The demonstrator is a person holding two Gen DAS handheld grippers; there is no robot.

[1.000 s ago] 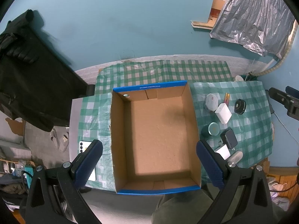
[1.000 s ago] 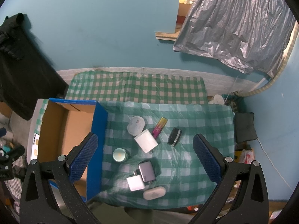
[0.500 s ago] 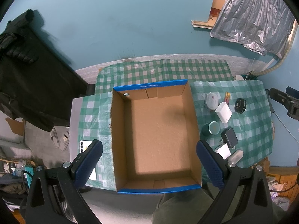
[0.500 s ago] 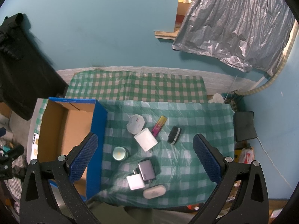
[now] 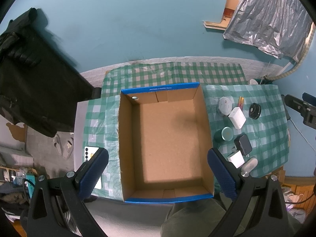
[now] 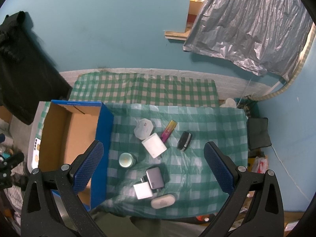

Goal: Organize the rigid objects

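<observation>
An empty blue-rimmed cardboard box (image 5: pixel 167 138) (image 6: pixel 67 138) stands on the green checked table. Right of it lie several small objects: a white octagonal case (image 6: pixel 144 128), a white cube charger (image 6: pixel 154 145), a pink-yellow stick (image 6: pixel 168 131), a black round case (image 6: pixel 184 140), a green tin (image 6: pixel 126 159), a grey power bank (image 6: pixel 155 178), a white adapter (image 6: pixel 143 191) and a white oval case (image 6: pixel 163 201). My left gripper (image 5: pixel 158 174) is open high above the box. My right gripper (image 6: pixel 154 168) is open high above the objects. Both are empty.
A phone (image 5: pixel 91 159) lies on the table's left edge beside the box. A black garment (image 5: pixel 29 79) hangs at the left. A silver sheet (image 6: pixel 250 31) hangs on the blue wall. My right gripper's body (image 5: pixel 300 106) shows at the right edge of the left wrist view.
Both grippers have drifted only slightly; the scene sits a touch higher in the right wrist view. Nothing was grasped or moved.
</observation>
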